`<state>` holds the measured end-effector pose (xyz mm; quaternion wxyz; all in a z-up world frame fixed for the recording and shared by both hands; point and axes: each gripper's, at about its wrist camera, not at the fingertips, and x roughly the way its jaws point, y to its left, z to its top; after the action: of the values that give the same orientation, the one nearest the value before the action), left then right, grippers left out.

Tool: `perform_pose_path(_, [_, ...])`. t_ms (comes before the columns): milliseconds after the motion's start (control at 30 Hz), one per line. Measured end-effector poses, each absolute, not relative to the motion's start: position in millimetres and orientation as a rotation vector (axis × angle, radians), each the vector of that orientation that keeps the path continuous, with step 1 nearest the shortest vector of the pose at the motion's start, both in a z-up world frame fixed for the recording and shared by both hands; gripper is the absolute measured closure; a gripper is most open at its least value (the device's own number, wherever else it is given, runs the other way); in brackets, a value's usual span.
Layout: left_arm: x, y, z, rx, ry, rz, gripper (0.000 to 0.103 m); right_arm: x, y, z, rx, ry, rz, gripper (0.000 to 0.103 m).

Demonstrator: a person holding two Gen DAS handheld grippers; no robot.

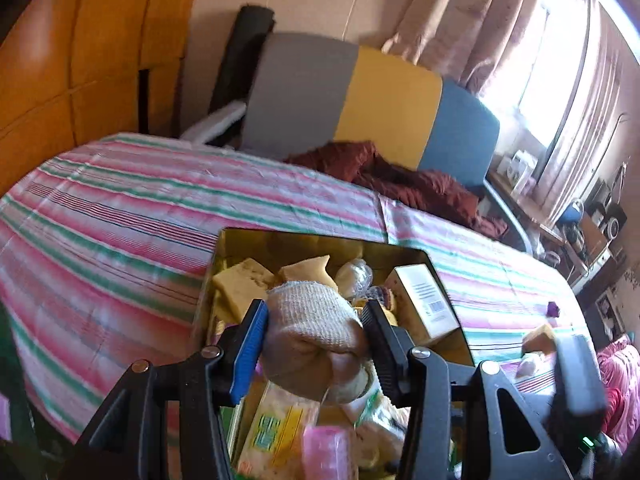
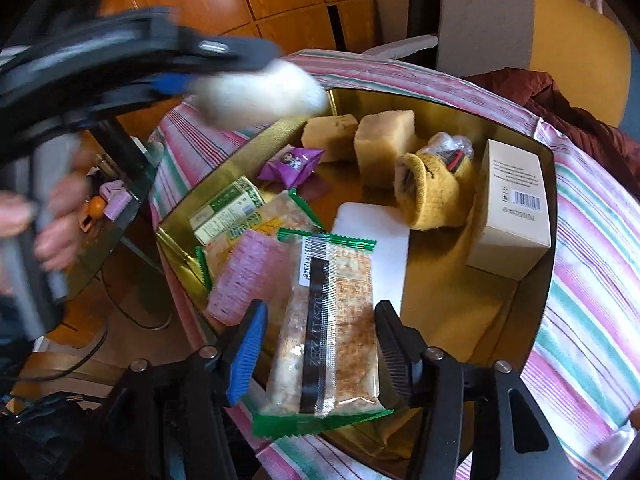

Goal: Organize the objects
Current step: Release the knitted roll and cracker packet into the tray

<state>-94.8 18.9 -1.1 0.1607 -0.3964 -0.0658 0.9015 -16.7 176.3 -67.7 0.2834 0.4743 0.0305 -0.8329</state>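
Note:
A gold tin box (image 2: 440, 100) lies open on the striped cloth, holding snacks, sponges, a yellow sock (image 2: 434, 194) and a cream carton (image 2: 514, 204). My left gripper (image 1: 316, 320) is shut on a rolled grey-white sock (image 1: 316, 320) above the box; it shows blurred in the right wrist view (image 2: 256, 92) over the box's far left corner. My right gripper (image 2: 320, 340) is shut on a green-edged cracker packet (image 2: 328, 328), held over the box's near edge. The tin also shows in the left wrist view (image 1: 280, 236).
The striped cloth (image 1: 140, 208) covers a bed or table. A maroon garment (image 1: 400, 176) and a grey, yellow and blue cushion (image 1: 360, 100) lie behind. A glass side table (image 2: 116, 216) with small items stands left. A wooden wardrobe (image 1: 80, 40) is at far left.

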Motion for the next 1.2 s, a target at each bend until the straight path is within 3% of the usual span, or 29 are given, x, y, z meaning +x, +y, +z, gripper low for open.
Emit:
perform_pose_path(267, [-124.5,21.1,-16.1,-1.24,-0.247,2.557,0.052,-14.0,181.0,-66.8,1.268,0.031,-2.231,0.045])
perform_pose_path(400, [-111.6,13.5,-8.7,-1.216,-0.251,2.581,0.052,-17.4,178.4,-72.9,1.288,0.069,-2.259,0.057])
perform_pose_path(700, [-82.7,8.0,-4.5,-1.207,-0.254,2.621,0.052,-16.5,173.9,-77.3,1.283,0.097,-2.228,0.052])
perform_pose_path(967, [-55.1,14.9,1.6,-1.162,-0.156,2.692,0.052,-12.7,183.9,-61.8,1.247,0.03,-2.276,0.028])
perform_pose_path(1033, [-50.2,16.0,3.4,-1.151,-0.138,2.709,0.052,-11.7,185.4,-58.0,1.245,0.029,-2.309,0.015])
perform_pose_path(1200, [-42.6,19.4,6.3,-1.118,-0.092,2.732,0.052,-7.4,189.3,-51.6,1.238,0.03,-2.365,0.009])
